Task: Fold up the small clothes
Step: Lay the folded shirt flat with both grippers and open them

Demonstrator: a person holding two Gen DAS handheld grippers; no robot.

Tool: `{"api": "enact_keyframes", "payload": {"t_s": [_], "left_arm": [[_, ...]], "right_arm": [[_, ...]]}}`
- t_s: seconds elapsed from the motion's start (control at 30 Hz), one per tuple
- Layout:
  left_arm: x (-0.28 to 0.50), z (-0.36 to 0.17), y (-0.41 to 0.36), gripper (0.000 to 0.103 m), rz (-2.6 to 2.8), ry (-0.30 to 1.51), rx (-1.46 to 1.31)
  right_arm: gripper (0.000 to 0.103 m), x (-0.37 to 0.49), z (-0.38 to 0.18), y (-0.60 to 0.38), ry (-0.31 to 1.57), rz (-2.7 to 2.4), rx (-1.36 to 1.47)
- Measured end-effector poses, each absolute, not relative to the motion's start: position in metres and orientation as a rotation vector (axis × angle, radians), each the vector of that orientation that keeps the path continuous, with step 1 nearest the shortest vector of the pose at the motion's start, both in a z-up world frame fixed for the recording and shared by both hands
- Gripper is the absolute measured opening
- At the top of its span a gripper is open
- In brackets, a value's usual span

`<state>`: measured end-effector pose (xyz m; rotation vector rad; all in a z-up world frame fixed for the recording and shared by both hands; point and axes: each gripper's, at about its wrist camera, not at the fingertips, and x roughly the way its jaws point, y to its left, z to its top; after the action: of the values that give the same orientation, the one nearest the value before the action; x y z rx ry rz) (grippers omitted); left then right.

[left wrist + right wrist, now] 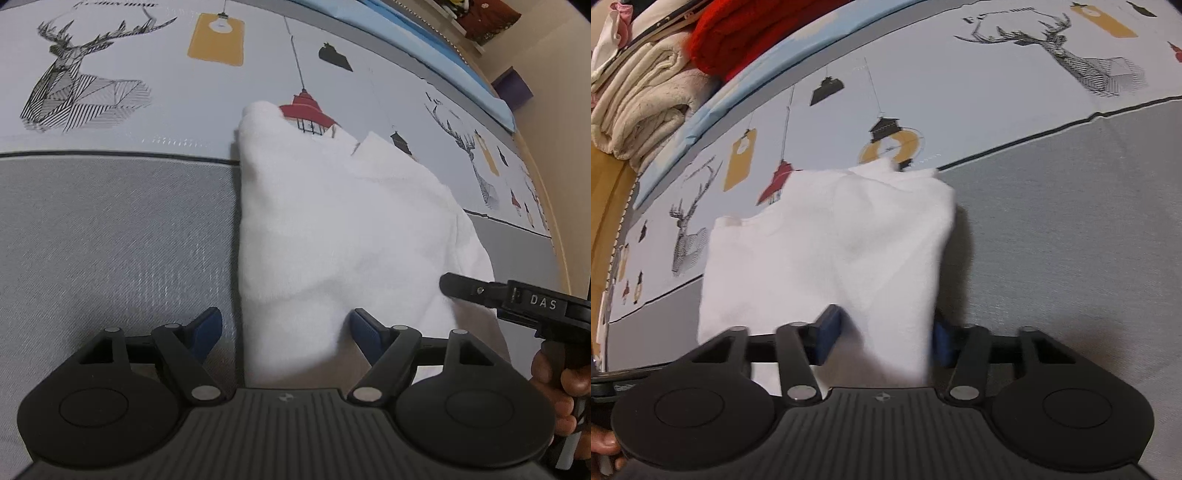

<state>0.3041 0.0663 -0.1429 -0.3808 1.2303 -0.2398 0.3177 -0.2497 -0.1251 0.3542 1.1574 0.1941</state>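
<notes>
Both views are evenly and softly lit, rather bright, with no hard glare. The white cloth (332,229) is almost overexposed, so its folds show only as faint grey shades. In the right wrist view it throws a soft dark shadow on the grey part of the bed cover (1071,240) along its right edge, so the light seems to come from the left there. Both pictures bend strongly at the edges: the cover's dark stripe (110,154) curves, and the corners go black. The near part of the cloth and the blue pads (829,334) look blurred in the right wrist view; the left wrist view is sharper.
</notes>
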Motion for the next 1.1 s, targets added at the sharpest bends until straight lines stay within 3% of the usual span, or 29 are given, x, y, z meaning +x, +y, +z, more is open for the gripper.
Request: {"api": "enact_keyframes", "payload": {"t_s": [0.03,0.07,0.1,0.17,0.27,0.4,0.47,0.53,0.6,0.93,1.1], "left_arm": [[0.306,-0.143,0.066,0.076,-0.240,1.221,-0.380],[0.307,-0.143,0.066,0.062,-0.243,1.213,-0.384],[0.309,-0.143,0.067,0.058,-0.253,1.206,-0.400],[0.310,-0.141,0.071,0.040,-0.242,1.193,-0.410],[0.310,-0.124,0.071,0.032,-0.240,1.118,-0.346],[0.308,-0.095,0.088,0.034,-0.195,0.963,-0.319],[0.306,-0.086,0.101,0.044,-0.143,0.901,-0.333],[0.302,-0.081,0.115,0.055,-0.073,0.871,-0.326],[0.302,-0.085,0.128,0.065,-0.071,0.910,-0.361],[0.290,-0.120,0.133,0.066,-0.094,1.154,-0.323],[0.276,-0.112,0.131,0.065,-0.086,1.104,-0.267]], "right_arm": [[0.047,0.318,-0.125,-0.247,1.154,0.191,0.347],[0.043,0.319,-0.126,-0.245,1.155,0.190,0.345],[0.040,0.320,-0.127,-0.244,1.155,0.192,0.346],[0.034,0.322,-0.126,-0.242,1.149,0.197,0.343],[0.022,0.323,-0.118,-0.236,1.103,0.216,0.326],[0.020,0.326,-0.100,-0.222,0.992,0.290,0.334],[0.022,0.329,-0.095,-0.212,0.940,0.293,0.335],[0.030,0.331,-0.092,-0.205,0.892,0.285,0.351],[0.050,0.333,-0.090,-0.197,0.870,0.240,0.315],[0.051,0.325,-0.100,-0.199,1.019,0.220,0.239],[0.056,0.314,-0.106,-0.205,1.025,0.179,0.148]]}}
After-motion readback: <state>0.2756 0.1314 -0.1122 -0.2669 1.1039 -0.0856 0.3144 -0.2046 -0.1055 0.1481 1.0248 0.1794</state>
